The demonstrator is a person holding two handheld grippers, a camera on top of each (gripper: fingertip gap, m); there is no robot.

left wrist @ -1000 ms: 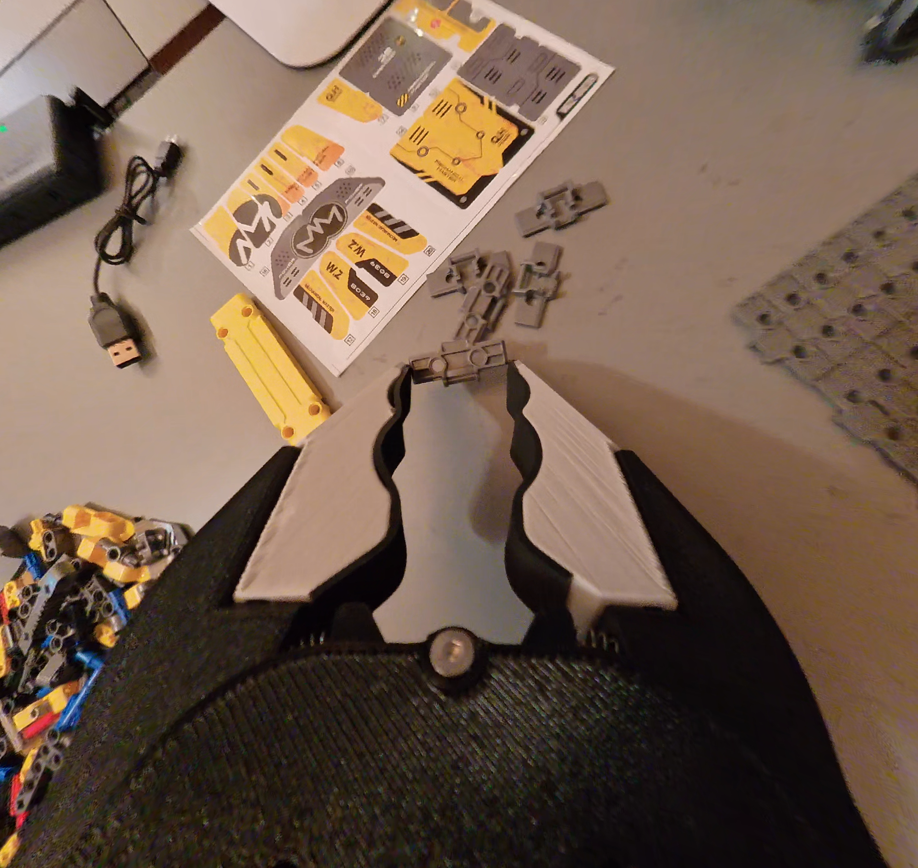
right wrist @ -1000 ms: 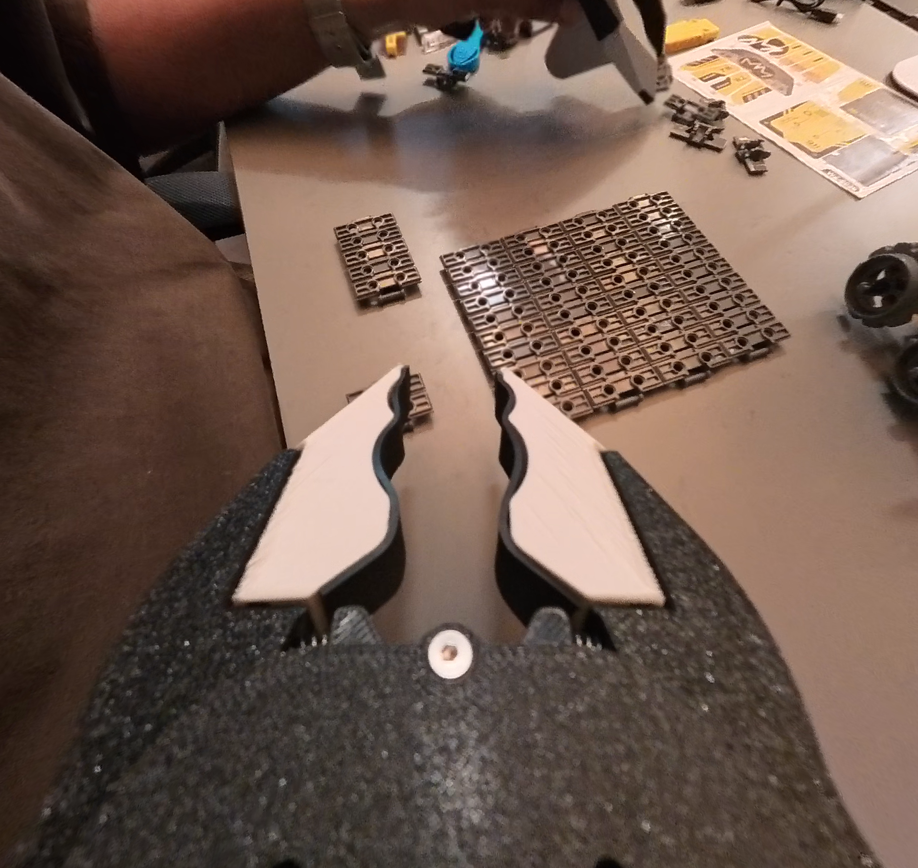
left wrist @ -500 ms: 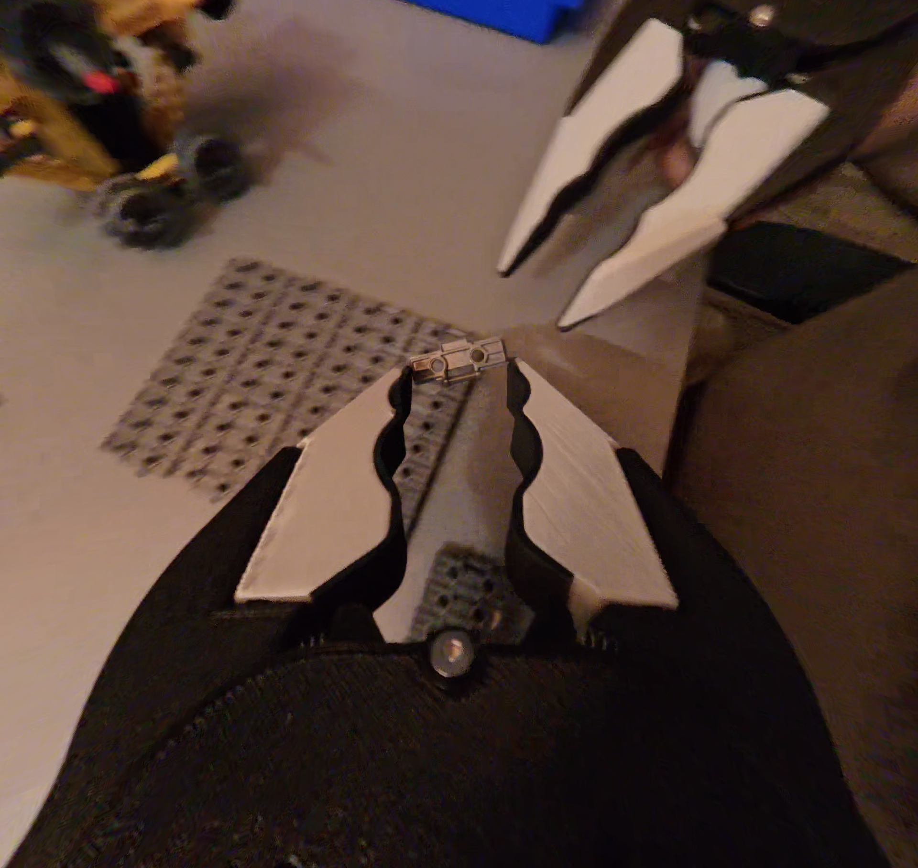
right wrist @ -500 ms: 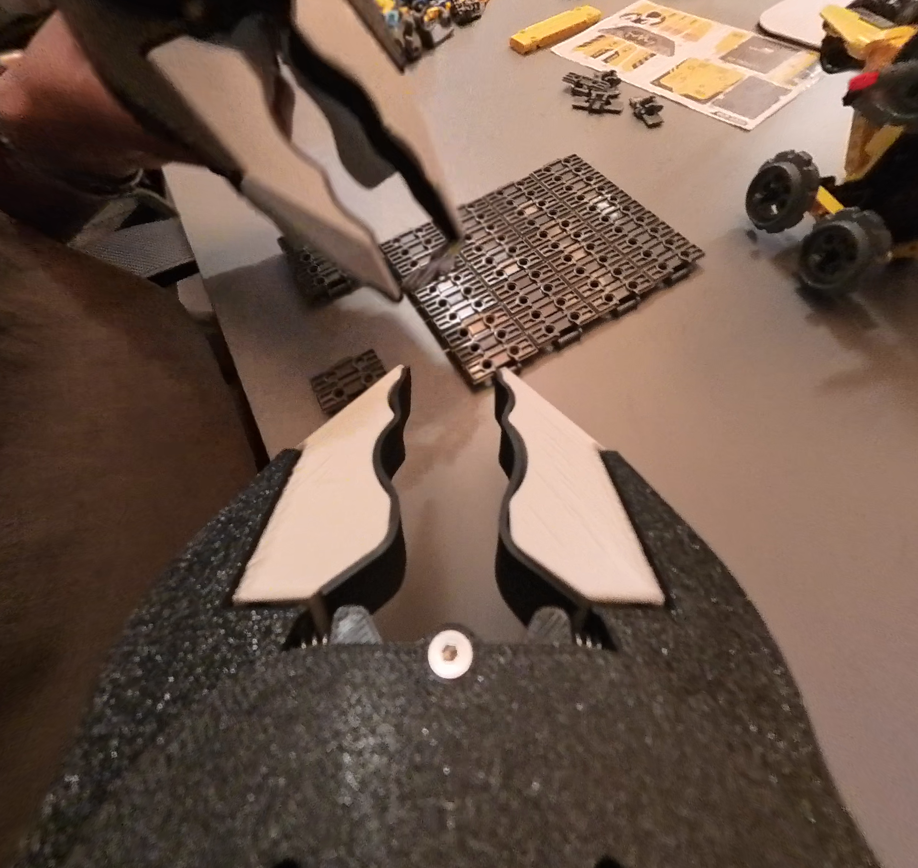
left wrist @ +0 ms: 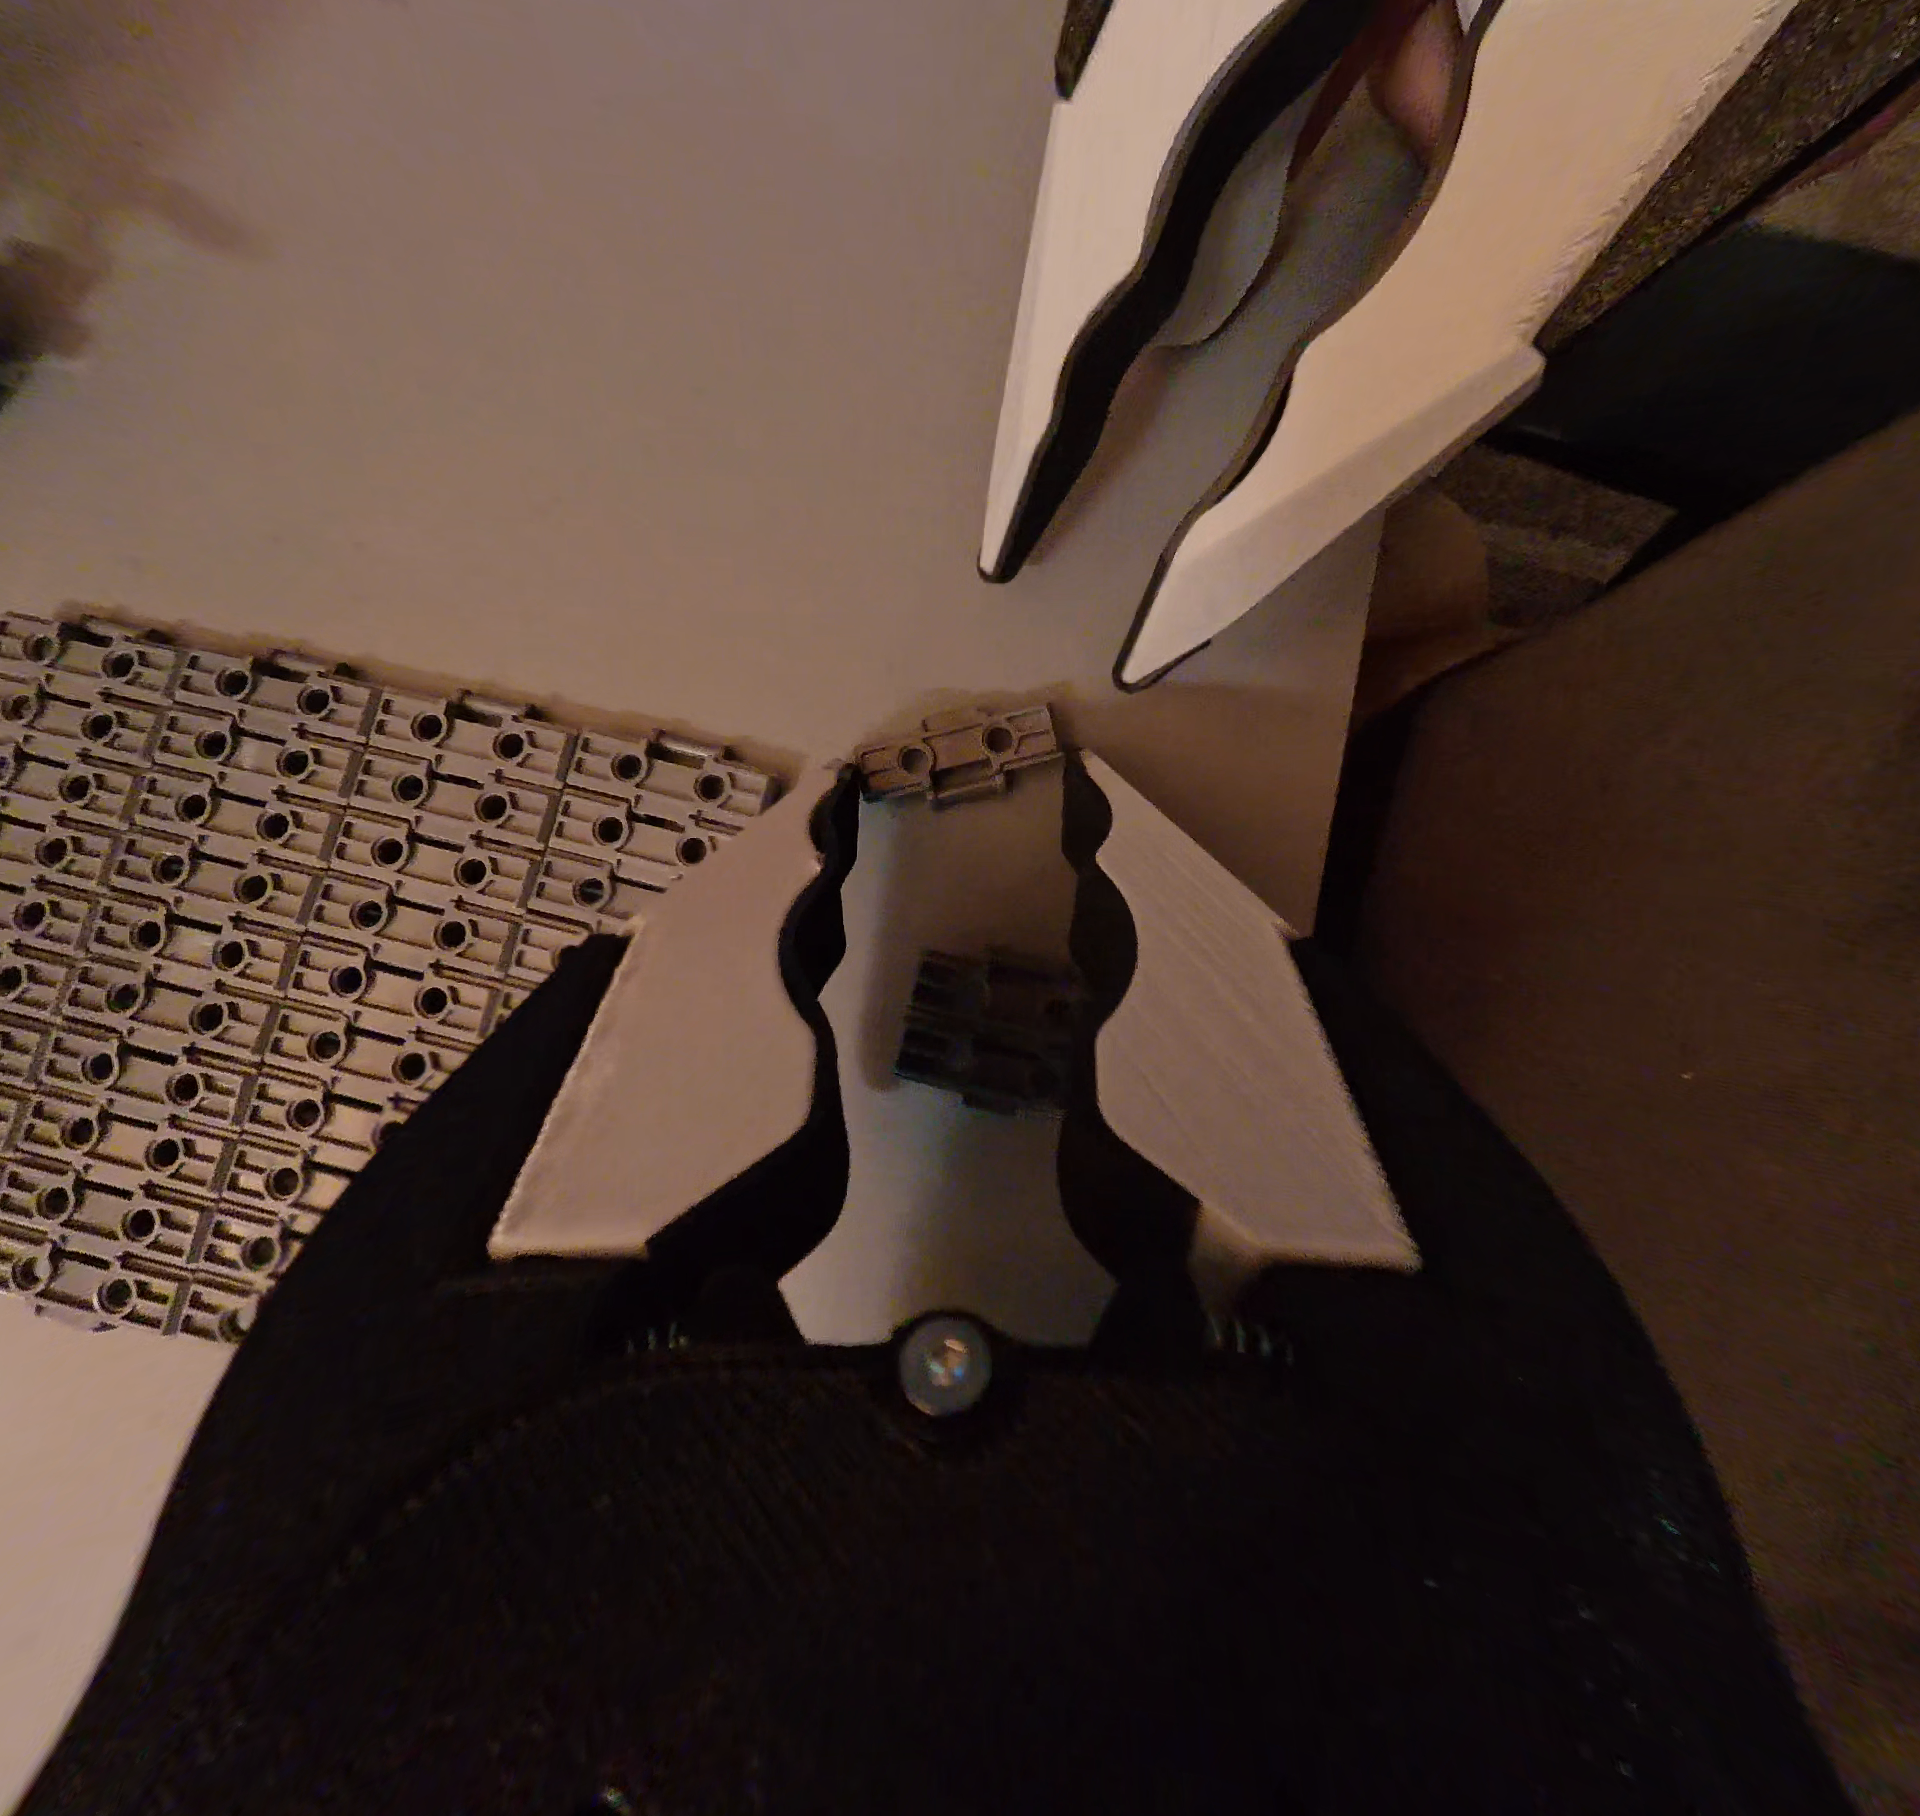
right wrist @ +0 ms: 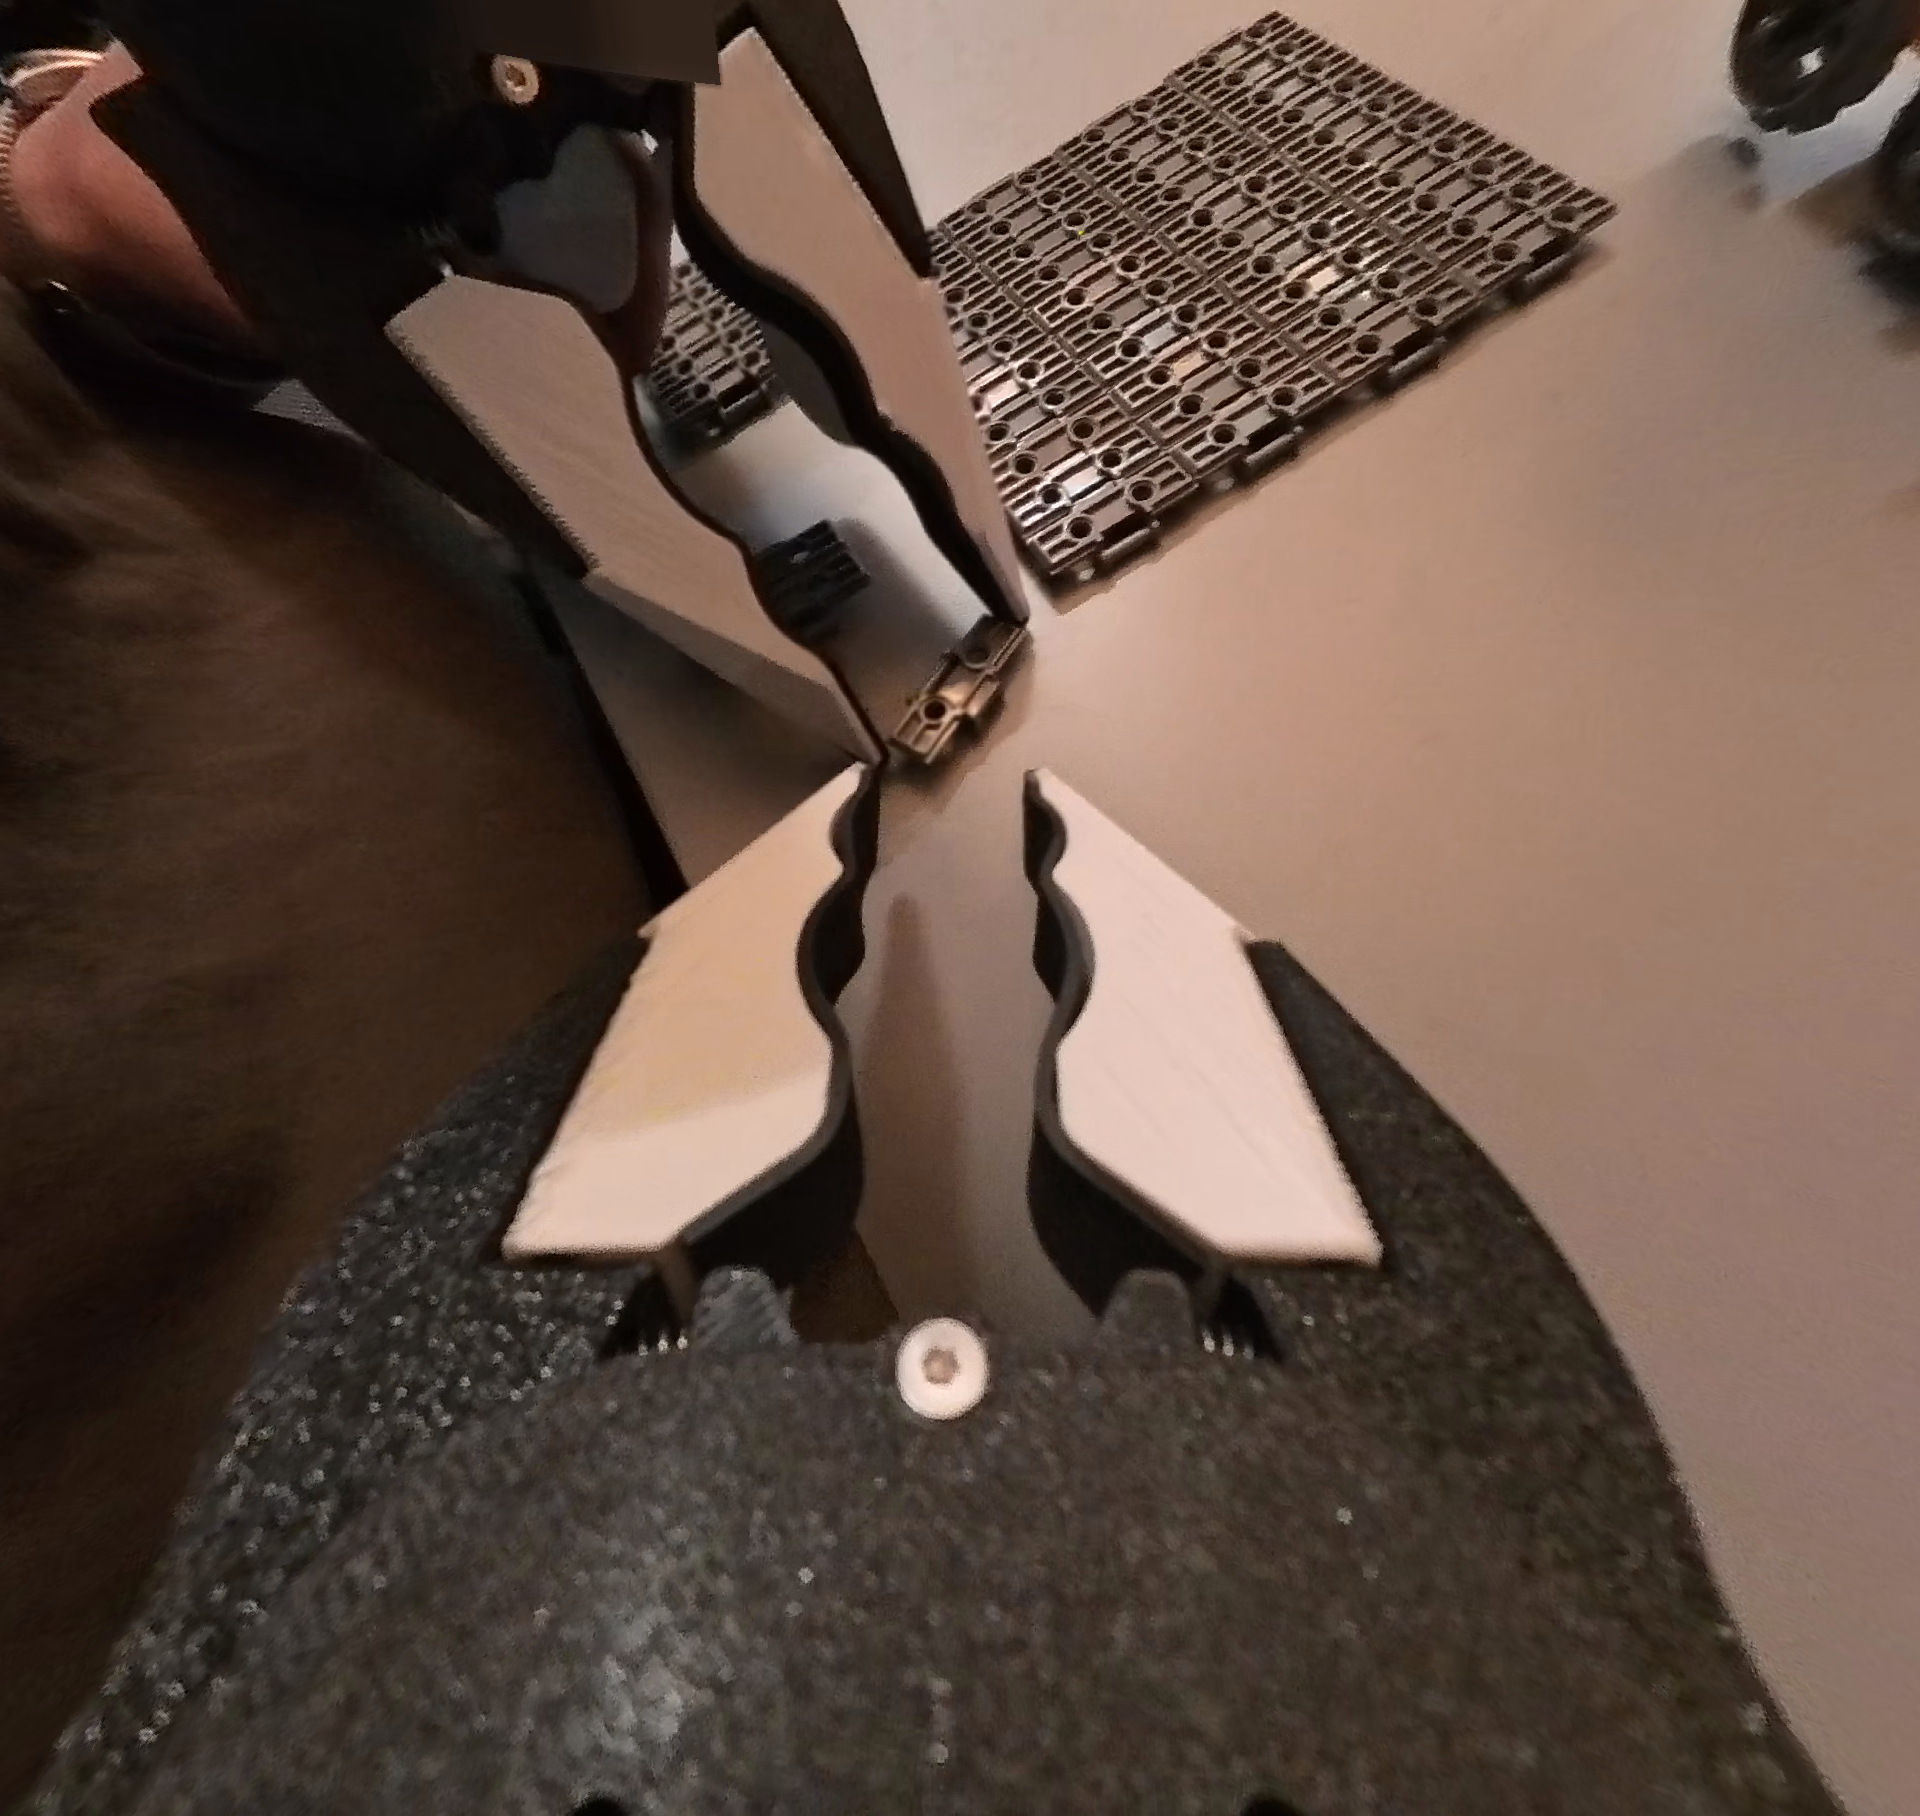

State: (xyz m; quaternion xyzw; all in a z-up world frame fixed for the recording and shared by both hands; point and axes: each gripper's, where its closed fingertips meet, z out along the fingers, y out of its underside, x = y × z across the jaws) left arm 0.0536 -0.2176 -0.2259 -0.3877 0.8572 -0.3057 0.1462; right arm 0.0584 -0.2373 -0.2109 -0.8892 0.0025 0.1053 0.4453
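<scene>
My left gripper (left wrist: pixel 961 779) is shut on a small grey track link (left wrist: pixel 958 756), held by its ends between the fingertips above the table. In the right wrist view the same link (right wrist: pixel 958 691) sits between the left gripper's tips (right wrist: pixel 951 686), just ahead of my right gripper (right wrist: pixel 948 784). My right gripper is open and empty, its tips a short way from the link. In the left wrist view it (left wrist: pixel 1065 623) points down at the link from above right. A small grey link block (left wrist: pixel 987 1028) lies on the table under the left gripper.
A large mat of joined grey links (left wrist: pixel 260 925) lies on the table to the left; it also shows in the right wrist view (right wrist: pixel 1247 312). Black wheels of a toy vehicle (right wrist: pixel 1829 52) stand at the far right. A person's body and the table edge are close by. Left and right tips are no more than a few centimetres apart.
My left gripper has carried the link from the loose parts by the sticker sheet over to the table's near edge, close to the right gripper. The two grippers now face each other.
</scene>
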